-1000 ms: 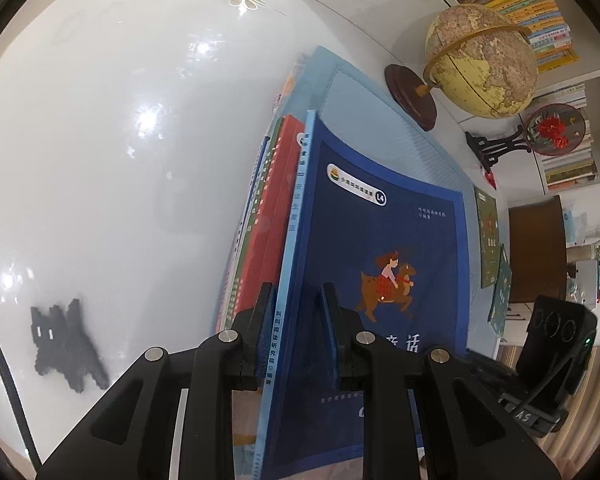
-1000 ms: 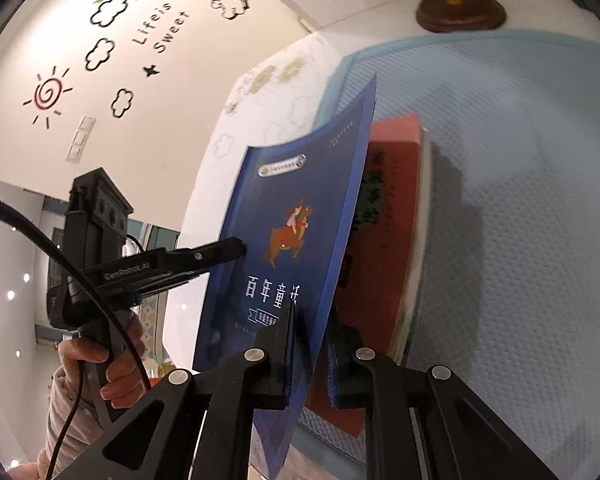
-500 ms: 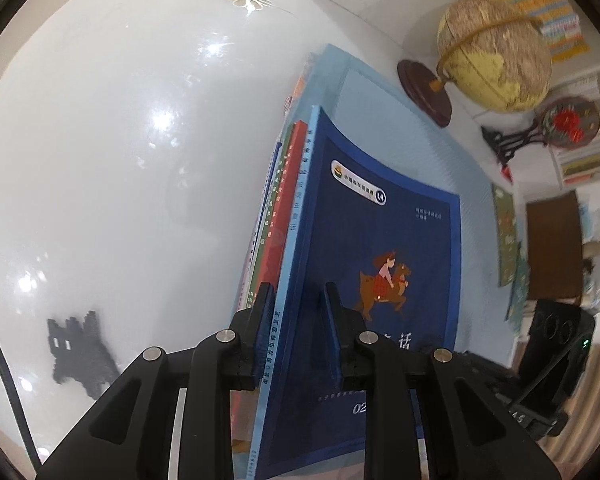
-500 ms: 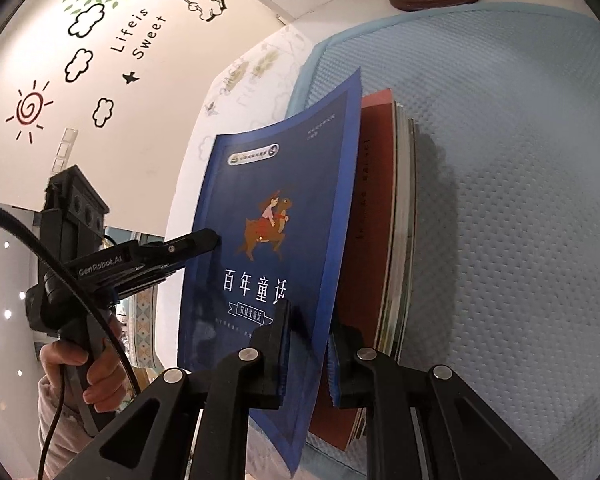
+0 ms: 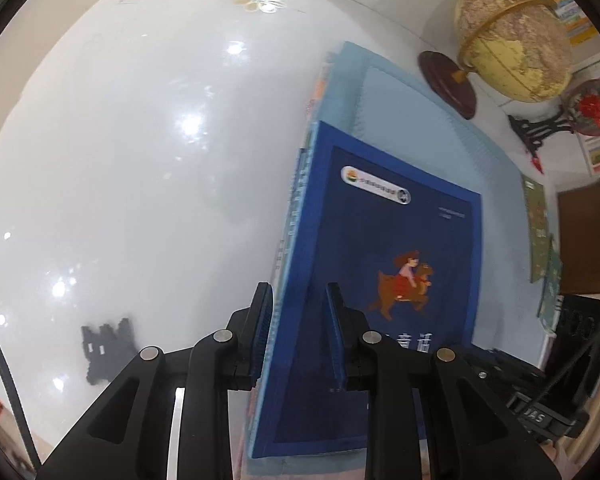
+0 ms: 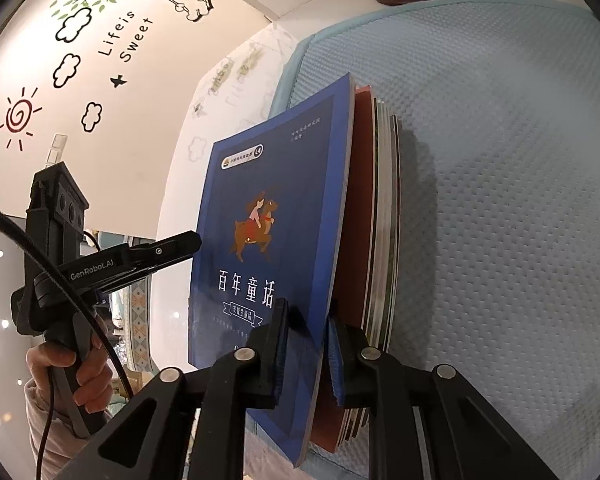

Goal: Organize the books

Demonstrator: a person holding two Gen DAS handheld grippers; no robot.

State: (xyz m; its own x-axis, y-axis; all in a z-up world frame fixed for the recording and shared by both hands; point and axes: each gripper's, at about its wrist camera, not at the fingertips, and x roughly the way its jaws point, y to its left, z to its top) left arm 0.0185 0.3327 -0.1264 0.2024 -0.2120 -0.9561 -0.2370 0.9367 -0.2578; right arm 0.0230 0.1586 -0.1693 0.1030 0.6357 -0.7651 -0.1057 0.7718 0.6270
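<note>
Right gripper (image 6: 306, 344): nearest in the right wrist view; its jaws are narrowly parted around the lower edge of the blue book (image 6: 268, 248), one pad on the front cover and the other tucked behind it. A firm clamp is judged likely, though contact at the rear pad is partly hidden.
Left gripper (image 5: 298, 336): nearest in the left wrist view; its jaws straddle the spine edge of the blue book (image 5: 380, 280) with a gap visible at each side, so it is read as loosely open, guiding rather than pinching.
Blue book: shown laid against the stack of books (image 6: 380, 240), its cover with the child riding an animal facing outward, its free edge lifted slightly away from the red cover beneath.
Stack of books: resting on the pale blue mat (image 6: 500, 160), page edges a little uneven.
Step in hand: judged to be squaring the blue book onto the stack.
How it is done well: the book should be eased flat, with corners and spine lined up before anything is released; the thin cover should not be bent by a hard pinch.
Risk: the stack could be nudged out of line by a sideways push.
Further off: a globe (image 5: 512, 36) on a dark round base stands just beyond the mat, on the glossy white table (image 5: 120, 160).
</note>
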